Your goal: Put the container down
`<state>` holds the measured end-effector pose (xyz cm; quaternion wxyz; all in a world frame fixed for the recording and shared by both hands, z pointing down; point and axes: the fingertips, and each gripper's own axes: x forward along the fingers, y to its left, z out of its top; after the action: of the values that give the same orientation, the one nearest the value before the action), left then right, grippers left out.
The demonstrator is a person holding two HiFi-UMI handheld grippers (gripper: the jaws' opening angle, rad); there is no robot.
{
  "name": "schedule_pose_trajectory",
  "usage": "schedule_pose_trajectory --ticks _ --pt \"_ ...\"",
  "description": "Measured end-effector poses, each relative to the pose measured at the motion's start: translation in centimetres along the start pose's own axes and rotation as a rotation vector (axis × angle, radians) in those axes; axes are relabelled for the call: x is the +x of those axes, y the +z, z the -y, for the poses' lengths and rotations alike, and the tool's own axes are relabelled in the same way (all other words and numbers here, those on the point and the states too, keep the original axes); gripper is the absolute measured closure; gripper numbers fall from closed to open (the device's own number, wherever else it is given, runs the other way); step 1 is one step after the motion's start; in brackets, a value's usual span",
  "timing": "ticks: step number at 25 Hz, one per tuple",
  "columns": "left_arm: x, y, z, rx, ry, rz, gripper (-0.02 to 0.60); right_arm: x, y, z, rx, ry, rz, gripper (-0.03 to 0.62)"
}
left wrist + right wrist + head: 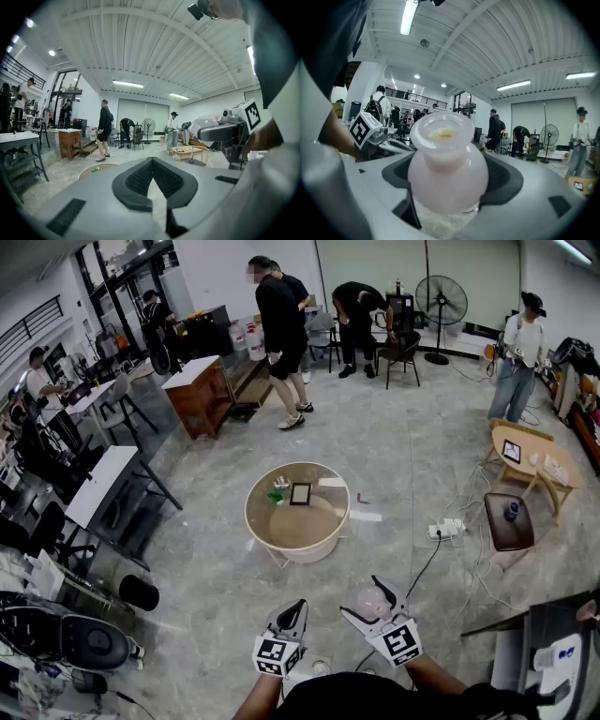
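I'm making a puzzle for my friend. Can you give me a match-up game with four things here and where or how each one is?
1 container
2 left claw
3 round table
4 fan

A shut, holding nothing
B far back by the wall
C pale pink, in the right claw
D middle of the floor

Pairs: 1-C, 2-A, 3-D, 4-B

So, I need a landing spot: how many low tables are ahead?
3: round table straight ahead, light wooden table at right, dark side table beside it. More may be hidden.
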<state>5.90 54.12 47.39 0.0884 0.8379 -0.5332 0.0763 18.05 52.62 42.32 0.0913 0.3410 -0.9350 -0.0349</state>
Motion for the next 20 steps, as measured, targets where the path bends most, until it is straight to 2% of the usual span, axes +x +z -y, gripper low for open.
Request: schedule_pose_trajectory --ticks 3,15,20 --pt "0.0 0.0 -0.4 -0.01 0.013 0.003 0.588 0.6 -0.2 0.1 -0.035 0.0 0.02 0.189" --pt "-2.0 0.1 -4.4 -0.025 0.02 0.019 0.588 3.5 1.3 -1.2 -0.01 -0.032 0.033 0.189" --pt "-2.7 -0.1 -6.2 -0.032 0.012 0.039 0.588 4.1 2.1 -1.0 0.057 -0.07 0.096 0.189"
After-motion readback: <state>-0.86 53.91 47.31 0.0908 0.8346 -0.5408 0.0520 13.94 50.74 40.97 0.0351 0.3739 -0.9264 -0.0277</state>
